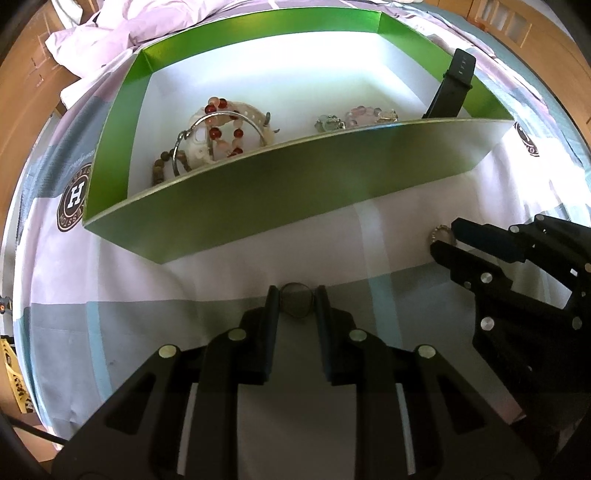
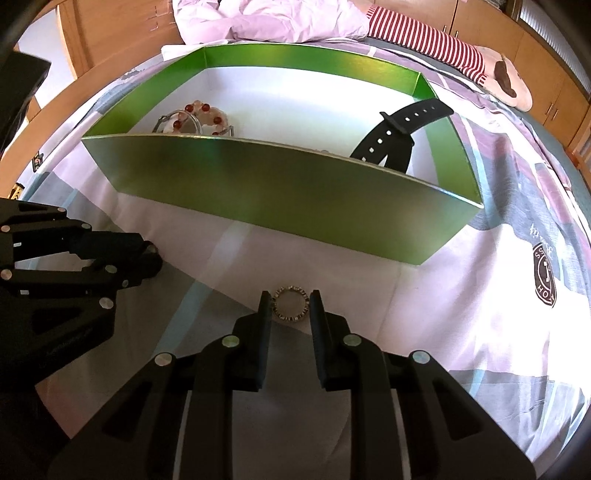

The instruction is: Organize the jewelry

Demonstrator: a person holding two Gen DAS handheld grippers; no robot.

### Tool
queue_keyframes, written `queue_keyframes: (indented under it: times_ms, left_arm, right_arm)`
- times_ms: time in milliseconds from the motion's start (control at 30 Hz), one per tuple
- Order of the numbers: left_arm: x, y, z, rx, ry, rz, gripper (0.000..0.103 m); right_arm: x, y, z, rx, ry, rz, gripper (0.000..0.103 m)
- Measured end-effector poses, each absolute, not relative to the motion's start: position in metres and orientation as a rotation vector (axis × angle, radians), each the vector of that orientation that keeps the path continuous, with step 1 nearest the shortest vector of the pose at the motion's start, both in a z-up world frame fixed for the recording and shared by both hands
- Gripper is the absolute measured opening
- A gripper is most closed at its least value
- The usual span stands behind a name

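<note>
The left gripper (image 1: pixel 295 301) sits low over the patchwork bedsheet (image 1: pixel 221 280) with its two black fingers (image 1: pixel 271 306) on either side of a plain dark round ring (image 1: pixel 296 300); both pads appear to touch the ring's rim, so the gripper reads as clamped on it, with the ring at sheet level just in front of the green cardboard tray with a white floor (image 1: pixel 236 199). In the right wrist view, the right gripper (image 2: pixel 289 306) straddles a silver studded ring (image 2: pixel 290 303) lying flat on the same sheet; a narrow gap shows beside each fingertip, so the fingers stand apart around it without clear contact. The left view shows this studded ring only partly, between the right gripper's tips. Both rings lie outside the tray, near its front wall. Inside the tray, at the left end, a cluster holds a red and pale pink bead bracelet (image 1: pixel 221 122), a thin silver bangle (image 1: pixel 218 136) over a pale watch or strap whose form is unclear, and a brown wooden bead string (image 1: pixel 160 168). Mid-tray lies a small pink bead piece with metal charms (image 1: pixel 356 118), partly hidden by the front wall. At the right end a black perforated watch strap (image 2: pixel 402 125) leans against the tray wall. A rumpled lilac duvet (image 2: pixel 273 18) lies behind the tray.
</note>
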State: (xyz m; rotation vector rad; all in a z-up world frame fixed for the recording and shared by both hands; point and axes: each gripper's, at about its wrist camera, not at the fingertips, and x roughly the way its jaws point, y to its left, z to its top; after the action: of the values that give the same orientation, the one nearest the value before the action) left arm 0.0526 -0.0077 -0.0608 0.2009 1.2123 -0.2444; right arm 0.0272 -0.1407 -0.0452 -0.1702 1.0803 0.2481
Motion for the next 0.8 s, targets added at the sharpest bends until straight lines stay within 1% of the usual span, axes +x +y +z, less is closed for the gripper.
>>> queue_keyframes:
  times_ms: [33,67,100,133,200,333,433,533,567,600,667,733,800]
  left_arm:
    - [0.0529,-0.0083,-0.0612,0.205,1.212,-0.243,0.024]
    - [0.0523,-0.0078,-0.0617,0.207,1.212,-0.242,0.026]
    - [0.0522,-0.0079,-0.0618,0.208,1.211,-0.242,0.03]
    - [0.0524,-0.0079,-0.0619,0.21,1.21,-0.24,0.034]
    - [0.0527,-0.007,-0.0628,0.212,1.211,-0.232,0.038]
    - [0.0527,-0.0064,-0.0629,0.212,1.212,-0.232,0.041]
    - [0.0512,-0.0074,-0.063,0.218,1.211,-0.231,0.042]
    - [0.0494,-0.008,-0.0626,0.216,1.213,-0.236,0.039]
    - [0.0484,-0.0086,-0.0624,0.216,1.213,-0.237,0.038]
    - [0.0482,-0.0089,-0.0623,0.216,1.213,-0.237,0.033]
    - [0.0462,-0.0098,-0.0615,0.216,1.213,-0.239,0.028]
    - [0.0442,-0.0106,-0.0608,0.213,1.213,-0.241,0.021]
    - [0.044,-0.0098,-0.0601,0.208,1.214,-0.243,0.02]
  right_arm:
    - [0.0278,-0.1418,-0.0457,-0.165,1.086,0.244,0.029]
    - [0.0285,-0.1433,-0.0459,-0.159,1.088,0.237,0.036]
    - [0.0286,-0.144,-0.0459,-0.157,1.086,0.231,0.038]
    - [0.0283,-0.1444,-0.0461,-0.158,1.086,0.229,0.038]
    - [0.0284,-0.1443,-0.047,-0.157,1.087,0.227,0.038]
    - [0.0276,-0.1431,-0.0483,-0.163,1.08,0.226,0.038]
    - [0.0258,-0.1407,-0.0483,-0.174,1.069,0.231,0.038]
    - [0.0232,-0.1412,-0.0491,-0.161,1.073,0.246,0.036]
    - [0.023,-0.1408,-0.049,-0.156,1.075,0.255,0.031]
    - [0.0232,-0.1396,-0.0488,-0.155,1.075,0.261,0.027]
    - [0.0231,-0.1383,-0.0484,-0.155,1.073,0.271,0.023]
    - [0.0229,-0.1378,-0.0479,-0.156,1.072,0.273,0.023]
    - [0.0227,-0.1383,-0.0472,-0.152,1.07,0.274,0.022]
